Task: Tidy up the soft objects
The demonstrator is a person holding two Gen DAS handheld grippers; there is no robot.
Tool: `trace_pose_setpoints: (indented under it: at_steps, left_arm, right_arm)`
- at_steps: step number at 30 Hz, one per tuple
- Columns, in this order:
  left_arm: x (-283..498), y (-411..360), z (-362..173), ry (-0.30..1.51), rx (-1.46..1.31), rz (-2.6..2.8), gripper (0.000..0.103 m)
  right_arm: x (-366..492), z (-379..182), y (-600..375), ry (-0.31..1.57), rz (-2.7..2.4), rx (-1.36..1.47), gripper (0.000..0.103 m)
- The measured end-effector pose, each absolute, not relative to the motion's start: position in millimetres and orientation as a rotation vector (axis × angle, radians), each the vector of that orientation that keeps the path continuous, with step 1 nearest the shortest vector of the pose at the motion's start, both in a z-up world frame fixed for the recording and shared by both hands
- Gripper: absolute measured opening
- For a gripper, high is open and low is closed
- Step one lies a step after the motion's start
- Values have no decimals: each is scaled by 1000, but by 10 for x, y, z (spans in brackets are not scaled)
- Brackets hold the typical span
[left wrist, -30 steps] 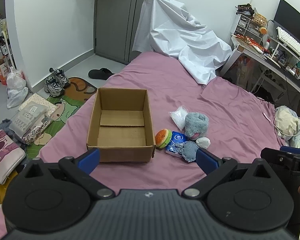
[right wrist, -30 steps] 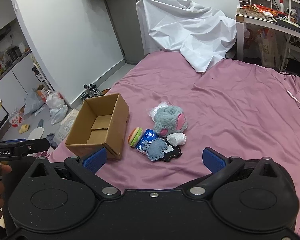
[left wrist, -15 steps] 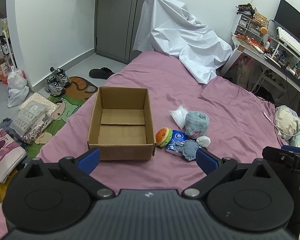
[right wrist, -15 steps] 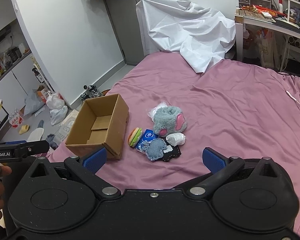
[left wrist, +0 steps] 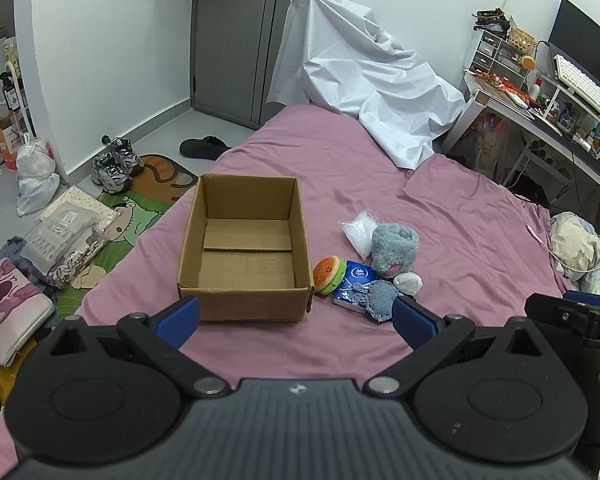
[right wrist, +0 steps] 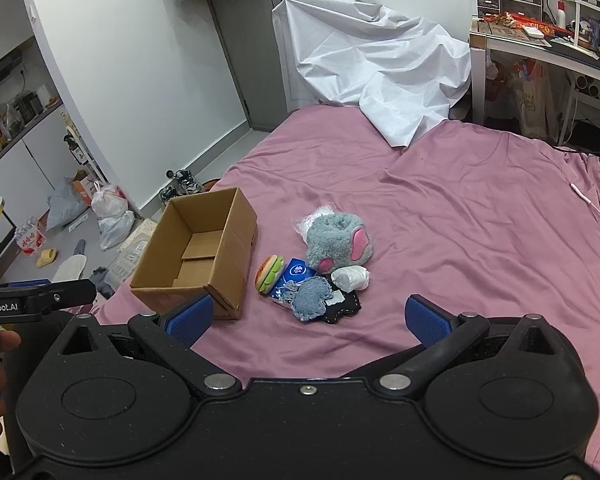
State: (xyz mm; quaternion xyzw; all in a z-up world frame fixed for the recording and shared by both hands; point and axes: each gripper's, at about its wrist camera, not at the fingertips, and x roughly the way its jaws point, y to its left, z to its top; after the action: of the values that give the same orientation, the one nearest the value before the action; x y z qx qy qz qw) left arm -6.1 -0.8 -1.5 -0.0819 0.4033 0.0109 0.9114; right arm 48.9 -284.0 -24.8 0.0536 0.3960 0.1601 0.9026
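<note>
Your left gripper (left wrist: 296, 316) had its fingers wide apart, nothing between them. Same for your right gripper (right wrist: 308, 318): fingers spread, empty. Both hung above the near edge of the bed (left wrist: 460, 216), clear of everything.

One cardboard box (left wrist: 244, 248) sat open-top just ahead of your left gripper's left finger; its long axis ran straight away from that gripper. From the right gripper it lay ahead of the left finger, long axis slanting away to the upper right (right wrist: 198, 252).

The soft pile lay ahead of and between your right gripper's fingers, and just beyond your left gripper's right finger. Count: one burger plush (right wrist: 269, 273) standing on edge, just beside the box; one blue packet (right wrist: 294, 274) flat, touching the burger; one denim patch (right wrist: 311, 298) overlapping the packet; one black fabric piece (right wrist: 346, 307) under the denim; one white bundle (right wrist: 352, 278); one grey furry slipper (right wrist: 336, 242), opening facing up and away; one clear plastic bag (left wrist: 360, 230) behind the slipper, touching it. Seven items, all outside the box.
</note>
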Motion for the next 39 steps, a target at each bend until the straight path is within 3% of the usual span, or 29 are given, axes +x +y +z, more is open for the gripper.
trace_pose_setpoints:
  at_steps: [39]
  left_arm:
    - [101, -93, -197, 864, -184, 30, 102]
  right_arm:
    - [576, -415, -2862, 831, 377, 134, 103]
